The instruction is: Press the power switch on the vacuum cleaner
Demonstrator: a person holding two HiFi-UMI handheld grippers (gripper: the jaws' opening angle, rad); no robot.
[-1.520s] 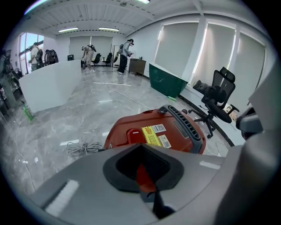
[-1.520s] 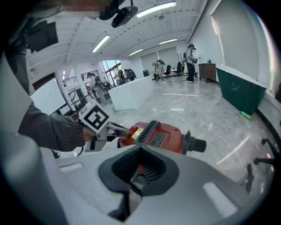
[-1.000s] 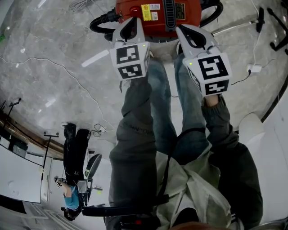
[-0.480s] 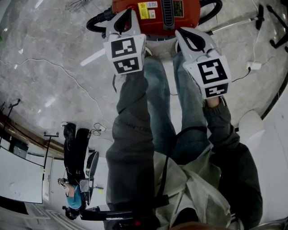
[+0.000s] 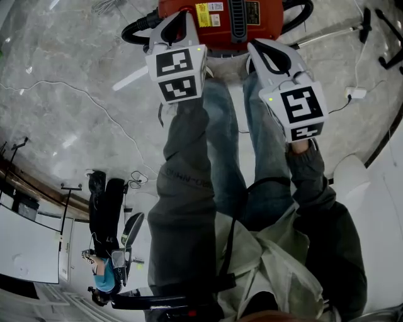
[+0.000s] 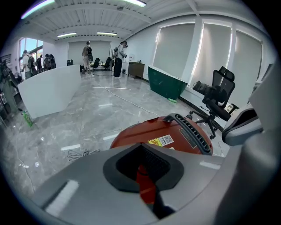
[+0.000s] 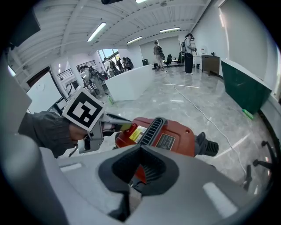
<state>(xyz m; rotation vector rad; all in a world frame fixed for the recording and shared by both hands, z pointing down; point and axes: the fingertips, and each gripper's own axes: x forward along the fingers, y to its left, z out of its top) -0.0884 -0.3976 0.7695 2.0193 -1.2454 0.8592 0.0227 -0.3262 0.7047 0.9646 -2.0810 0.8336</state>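
Both tongs are pointing toward twelve o'clock as we are holding them low over the floor point(image 5: 69, 94). The left gripper point(image 5: 175, 30) is sitting at eleven o'clock in the head view and the right gripper point(image 5: 272, 60) at one o'clock. Each is showing its jaws drawn together on nothing. We are facing the red vacuum cleaner point(image 5: 221, 17) at twelve o'clock, with the left nose overlapping its near edge. We are judging this as the approach, with no press made yet. We are not making out the power switch in any view. So the next move is calling for finding it on the red body and bringing one closed tip squarely onto it.
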